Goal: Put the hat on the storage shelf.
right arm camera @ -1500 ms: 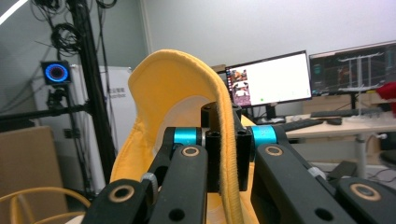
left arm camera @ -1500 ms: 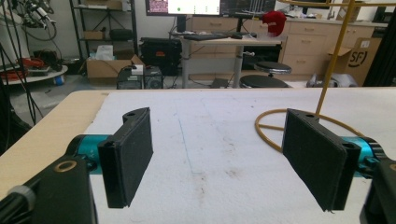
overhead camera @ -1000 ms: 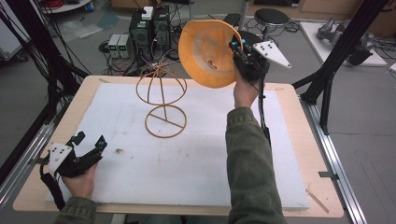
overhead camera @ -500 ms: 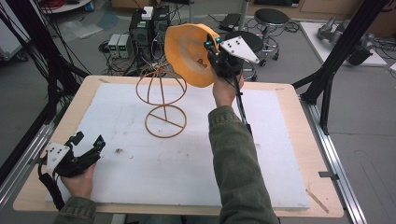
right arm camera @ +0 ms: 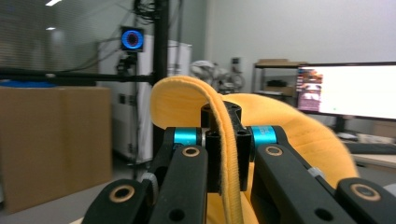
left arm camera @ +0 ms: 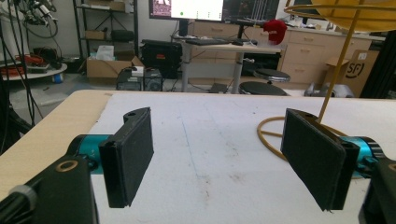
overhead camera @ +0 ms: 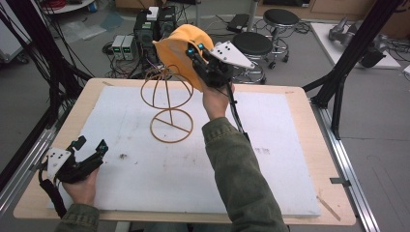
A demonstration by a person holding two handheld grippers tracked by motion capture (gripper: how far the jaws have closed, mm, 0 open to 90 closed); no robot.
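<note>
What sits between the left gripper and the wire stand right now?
Nothing: in the high view, bare white mat separates the open left gripper from the wire stand. The left gripper view agrees.

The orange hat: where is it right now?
In the high view the orange hat is up in the air at the table's far edge, clamped in the right gripper, just above and right of the wire stand.

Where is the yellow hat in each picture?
High view: the yellow hat is top centre, pinched by the right gripper above the wire stand.
Left gripper view: its underside shows at the top right corner.
Right gripper view: its edge runs between the jaws.
Shared landmark: the wire stand.
</note>
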